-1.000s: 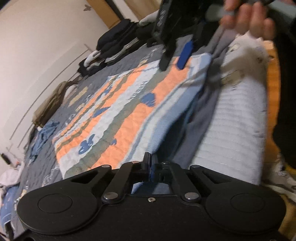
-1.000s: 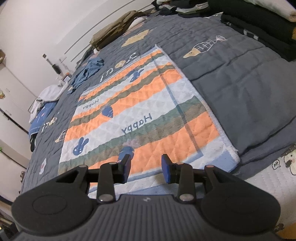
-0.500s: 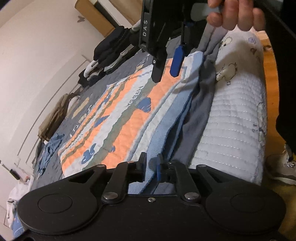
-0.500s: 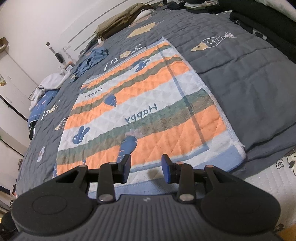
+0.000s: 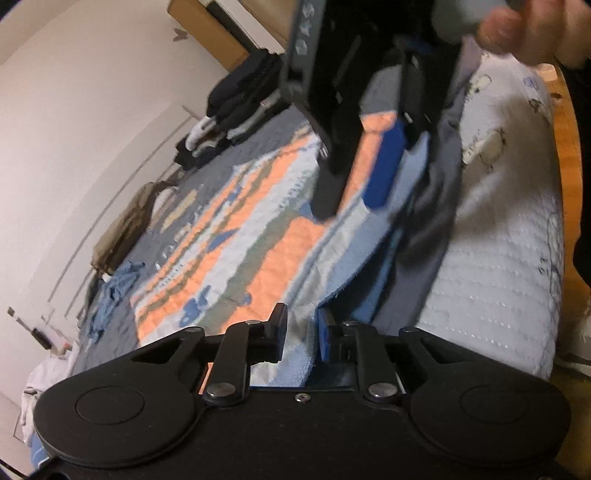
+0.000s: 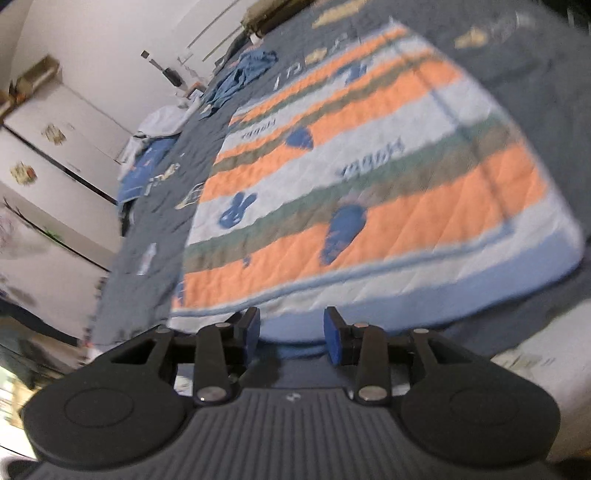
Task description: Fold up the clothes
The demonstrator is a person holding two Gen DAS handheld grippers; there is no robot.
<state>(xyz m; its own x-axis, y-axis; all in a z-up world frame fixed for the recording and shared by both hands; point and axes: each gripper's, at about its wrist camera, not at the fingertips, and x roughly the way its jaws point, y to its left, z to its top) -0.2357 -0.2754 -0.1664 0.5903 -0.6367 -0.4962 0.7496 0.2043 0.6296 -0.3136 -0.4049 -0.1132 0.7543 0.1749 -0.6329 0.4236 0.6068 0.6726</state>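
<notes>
Both claws gape over the striped quilted blanket [image 6: 369,192] on the bed [image 6: 535,85]: left claw [image 5: 301,332] and right claw [image 6: 291,332] hold nothing.

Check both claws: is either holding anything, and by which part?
Nothing is held. The left claw stands open around the striped blanket's near edge; the right claw is open just short of it.

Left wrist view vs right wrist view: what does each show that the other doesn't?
Left wrist only: the right gripper seen from outside, a hand gripping it, the white mattress side, dark folded clothes. Right wrist only: white cabinets and its own open fingers. Both: the striped orange blanket on the grey bedspread, and the crumpled blue garment.
</notes>
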